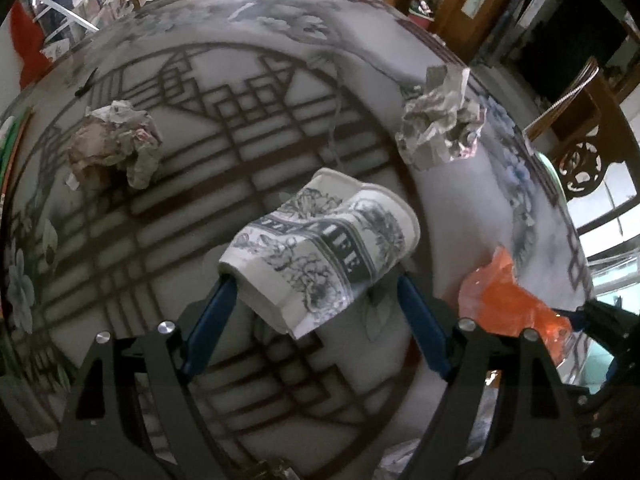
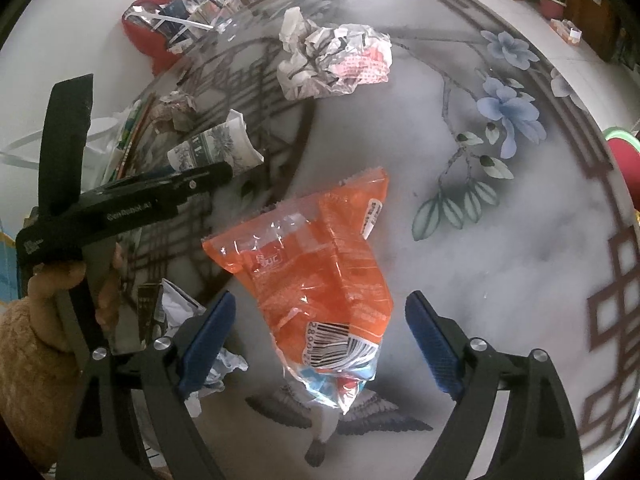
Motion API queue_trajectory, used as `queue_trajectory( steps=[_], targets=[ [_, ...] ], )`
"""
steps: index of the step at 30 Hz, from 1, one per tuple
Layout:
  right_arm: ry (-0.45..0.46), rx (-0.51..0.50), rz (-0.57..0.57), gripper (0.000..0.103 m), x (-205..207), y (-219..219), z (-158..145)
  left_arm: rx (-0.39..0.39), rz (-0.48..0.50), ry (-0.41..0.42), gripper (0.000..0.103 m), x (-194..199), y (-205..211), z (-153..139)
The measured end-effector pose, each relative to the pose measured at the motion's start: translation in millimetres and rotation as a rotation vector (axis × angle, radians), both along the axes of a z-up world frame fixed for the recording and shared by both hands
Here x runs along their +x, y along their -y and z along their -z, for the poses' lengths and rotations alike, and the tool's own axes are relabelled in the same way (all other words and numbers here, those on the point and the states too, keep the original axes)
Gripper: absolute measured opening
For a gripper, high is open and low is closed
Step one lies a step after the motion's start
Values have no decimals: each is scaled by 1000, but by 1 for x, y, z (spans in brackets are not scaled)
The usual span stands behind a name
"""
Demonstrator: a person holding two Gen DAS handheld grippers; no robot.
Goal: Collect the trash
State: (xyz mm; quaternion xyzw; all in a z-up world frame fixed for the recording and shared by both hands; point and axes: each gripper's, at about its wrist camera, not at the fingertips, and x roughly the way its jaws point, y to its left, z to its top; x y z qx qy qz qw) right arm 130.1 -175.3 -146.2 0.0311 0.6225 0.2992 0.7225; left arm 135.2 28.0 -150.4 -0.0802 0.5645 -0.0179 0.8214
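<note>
Altogether four pieces of trash lie in plain sight on the round patterned tabletop: one crushed paper cup printed with grey flowers, one orange plastic wrapper with a barcode at its near end, and two crumpled paper balls, one at the left of the left wrist view and one at its right. More paper scraps show in a bag at the table edge, too jumbled to count.

The left gripper points down at the cup, its two blue pads spread wide; the left pad's tip seems to meet the cup's near end, the right pad stands clear. The right gripper hangs over the wrapper with jaws spread, the wrapper lying flat between the pads and apart from both. A hand holds the left gripper's handle.
</note>
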Motion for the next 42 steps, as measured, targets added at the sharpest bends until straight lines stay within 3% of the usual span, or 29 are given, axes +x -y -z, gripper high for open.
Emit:
queue_trajectory(
  steps=[2,4,7,13,15,16,19,25,26,27,28,30,32,34,38,42],
  targets=[
    [-1,0,-2,84,0,0,0,5,9,-4,62,-2,2,1],
    [-1,0,-3,84,0,-2,0,17,6,-9,33,-3,2,3],
    [6,3,-4,84,0,-3,-2,-31,-22,-5,13,-7,-6,3],
    [19,0,-8,84,1,-6,-2,-92,-78,14,2,-21,-18,-4],
    [25,-5,-21,76,1,-9,-1,-114,-94,23,1,-27,-21,-7],
    [29,-13,-29,59,0,-12,0,-130,-105,31,1,-30,-22,-10],
    [39,-7,-45,54,-2,-16,-2,-154,-122,48,0,-37,-24,-16],
    [102,21,-47,53,-5,-14,-20,-182,-140,65,0,-51,-23,-26],
    [104,25,-41,53,-4,-12,-21,-171,-133,66,1,-51,-22,-29],
    [102,28,-36,53,-4,-10,-21,-130,-123,70,9,-50,-19,-32],
    [98,30,-30,53,-4,-9,-21,-104,-118,77,36,-48,-17,-33],
    [81,33,-15,53,-4,-4,-17,-74,-105,119,65,-43,-16,-41],
    [73,30,-9,53,-6,-2,-15,-62,-81,130,68,-34,-14,-45],
    [62,30,0,53,-7,2,-13,-31,-38,121,86,-18,-8,-44],
    [55,31,15,53,-9,9,-12,37,-8,69,86,10,-2,-26],
    [50,33,30,53,-9,18,-13,8,-31,27,86,27,-4,-11]
  ],
)
